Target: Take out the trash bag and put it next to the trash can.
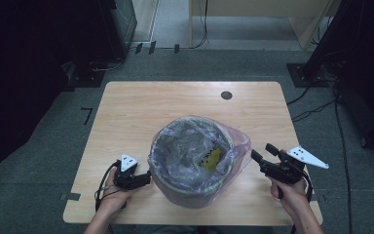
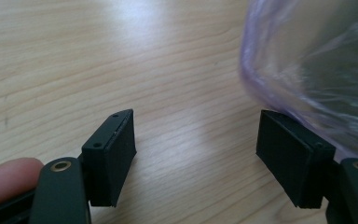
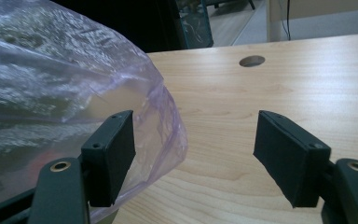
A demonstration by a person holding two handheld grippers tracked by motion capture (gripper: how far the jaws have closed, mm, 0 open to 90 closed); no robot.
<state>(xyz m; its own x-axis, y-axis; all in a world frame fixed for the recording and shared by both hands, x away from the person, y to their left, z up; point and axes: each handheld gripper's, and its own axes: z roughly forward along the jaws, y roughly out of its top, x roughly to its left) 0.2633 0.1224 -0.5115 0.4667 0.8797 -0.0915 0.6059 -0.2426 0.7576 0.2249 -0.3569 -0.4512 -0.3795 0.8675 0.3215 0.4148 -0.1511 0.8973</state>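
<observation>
Two handheld grippers are closing in on a bin lined with a pale purple plastic bag, which is sitting near the front middle of a light wooden table. The left gripper is hovering just beside the bag's lower left flank, its jaws standing apart with nothing between them; in the left gripper view the film is brushing past the outer side of one jaw. The right gripper is waiting off the bag's right side, jaws likewise spread and holding nothing, with a loose fold of film bulging in behind one jaw in the right gripper view.

Slippage looks like the main risk: the film is thin and slack, so a pinch taken too shallow could be catching only a wrinkle and sliding off, or tearing it. Pulling from one side alone could be tipping or dragging the bin toward the table's front edge (there is little spare board there). A yellow scrap is lying inside, and could spill with it.

Grey carpet, trailing cables and dark stands are surrounding the table, which has a round cable hole near its far edge.
</observation>
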